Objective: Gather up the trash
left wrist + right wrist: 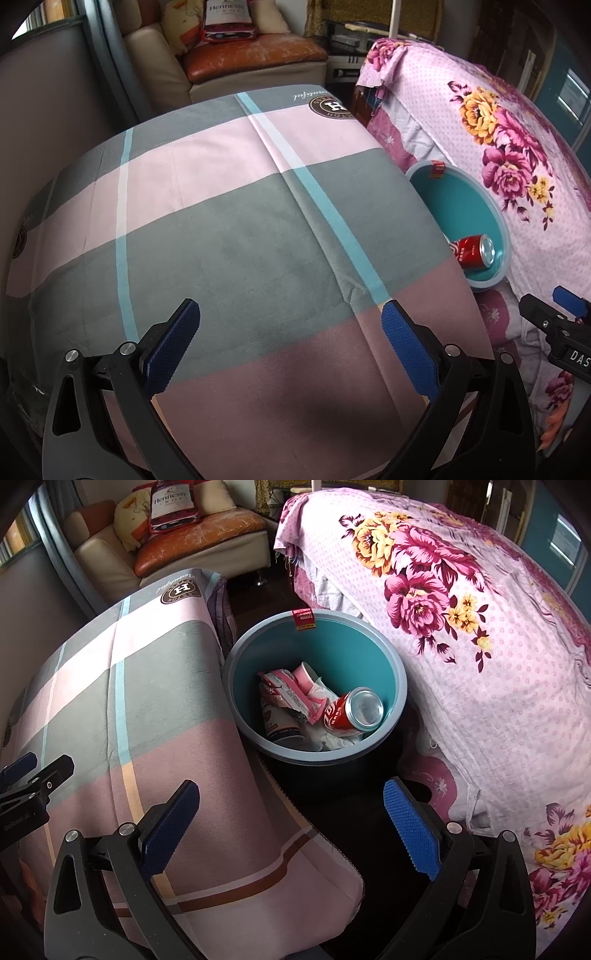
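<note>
A teal bin (391,672) stands on the floor between the checked table and the floral bed. Inside lie a red soda can (351,714), a pink snack wrapper (286,688), a paper cup (280,727) and crumpled tissue (332,740). My right gripper (291,827) hangs open and empty just in front of the bin, above the dark floor. My left gripper (291,347) is open and empty over the checked cloth (229,229); the bin (498,221) and the can (474,253) show at its right. Each gripper appears at the edge of the other's view.
The table's checked cloth (122,709) drops beside the bin on the left. A bed with a pink floral cover (480,646) fills the right. A sofa (199,542) with cushions and a bottle-shaped pillow (171,506) stands at the back.
</note>
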